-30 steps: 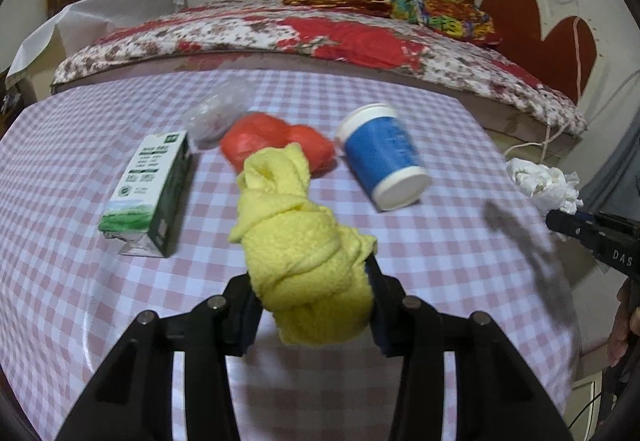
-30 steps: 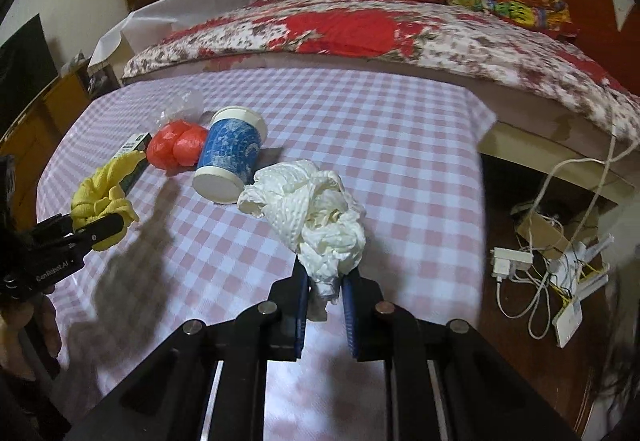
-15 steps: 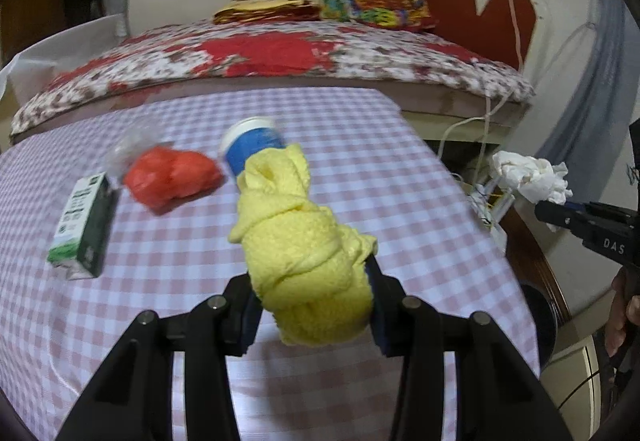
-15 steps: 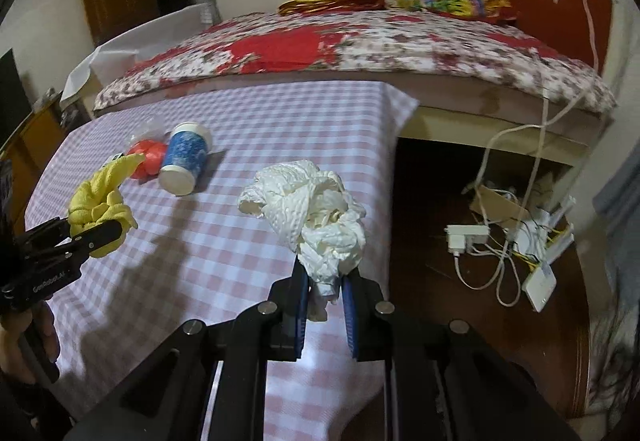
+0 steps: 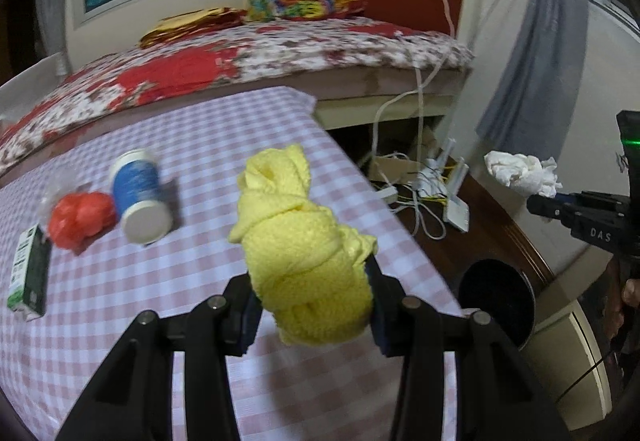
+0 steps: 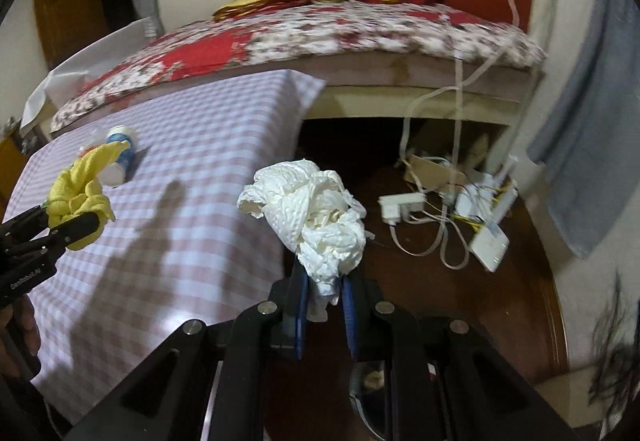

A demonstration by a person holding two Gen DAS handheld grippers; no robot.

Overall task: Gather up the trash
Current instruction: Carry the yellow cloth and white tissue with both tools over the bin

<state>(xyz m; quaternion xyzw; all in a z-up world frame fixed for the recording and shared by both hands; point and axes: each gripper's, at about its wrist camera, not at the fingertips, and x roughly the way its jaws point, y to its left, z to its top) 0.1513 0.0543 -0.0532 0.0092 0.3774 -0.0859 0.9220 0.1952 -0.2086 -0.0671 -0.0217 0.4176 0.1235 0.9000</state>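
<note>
My left gripper [image 5: 314,301] is shut on a knotted yellow cloth wad [image 5: 304,249], held above the pink checked table [image 5: 200,261] near its right edge. Out past that edge, my right gripper [image 6: 324,293] is shut on a crumpled white paper towel [image 6: 316,225]. The left wrist view shows that towel [image 5: 522,171] above and beyond a black round bin [image 5: 496,297] on the floor. On the table lie a blue paper cup [image 5: 138,197] on its side, a red plastic wad [image 5: 80,217] and a green-and-white carton [image 5: 28,273]. The right wrist view shows the yellow wad [image 6: 80,189] at the left.
A bed with a floral cover [image 5: 240,57] stands behind the table. A power strip [image 6: 402,203], white cables and a small white box [image 6: 490,245] lie on the dark floor to the right. A grey curtain [image 5: 532,41] hangs by the wall.
Both grippers have swung right, from over the table toward and past its right edge, each keeping its wad. The floor clutter and the black bin have come into view.
</note>
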